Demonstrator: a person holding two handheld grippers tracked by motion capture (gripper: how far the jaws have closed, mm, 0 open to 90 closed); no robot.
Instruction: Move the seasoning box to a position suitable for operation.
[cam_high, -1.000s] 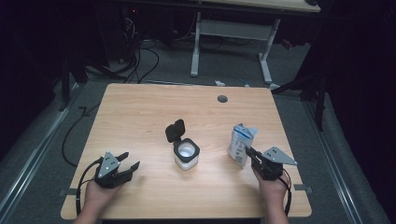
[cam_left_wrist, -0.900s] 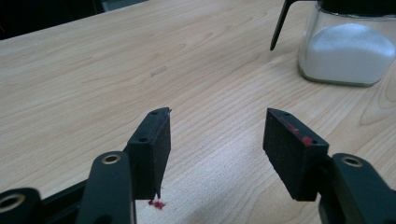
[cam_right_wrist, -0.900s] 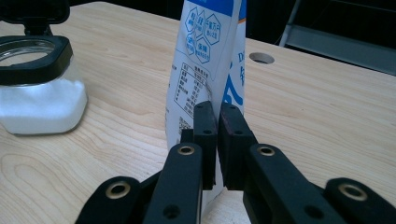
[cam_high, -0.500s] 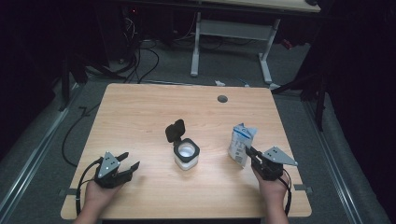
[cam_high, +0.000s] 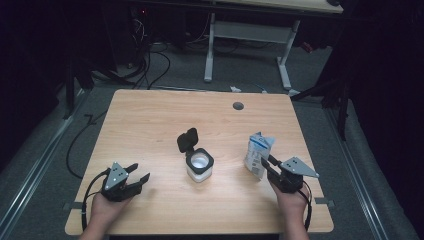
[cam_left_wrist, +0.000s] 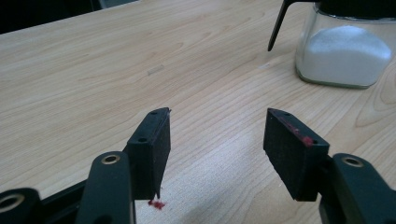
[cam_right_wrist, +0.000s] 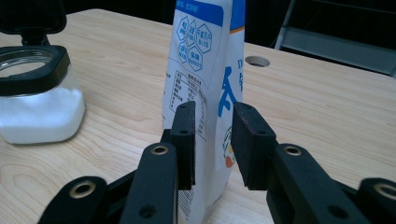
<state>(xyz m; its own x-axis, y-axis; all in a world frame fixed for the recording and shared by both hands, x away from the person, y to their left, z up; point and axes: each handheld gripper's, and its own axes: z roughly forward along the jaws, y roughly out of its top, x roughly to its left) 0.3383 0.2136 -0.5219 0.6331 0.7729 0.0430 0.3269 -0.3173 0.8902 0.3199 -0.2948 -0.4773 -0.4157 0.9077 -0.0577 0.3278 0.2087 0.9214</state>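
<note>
At the near edge of the wooden counter (cam_high: 150, 120), I am holding my left tongs (cam_high: 134, 180) released, jaws spread wide over bare wood with nothing between them. My right tongs (cam_high: 266, 163) are closing around the lower edge of a white-and-blue pouch (cam_high: 259, 154), which is standing upright on the counter near its right side; in the right gripper view the pads (cam_right_wrist: 186, 135) are sitting just beside the pouch (cam_right_wrist: 205, 88) on either flank, and I cannot tell whether they are pressing it yet. Between my two hands, a glass jar (cam_high: 199, 166) is sitting near the counter's middle, its black flip lid (cam_high: 187, 140) standing open and white powder filling the lower part. The jar is standing well apart from the pouch. Beyond them, open wood is stretching to the far edge, broken by a round cable hole (cam_high: 238, 106).
</note>
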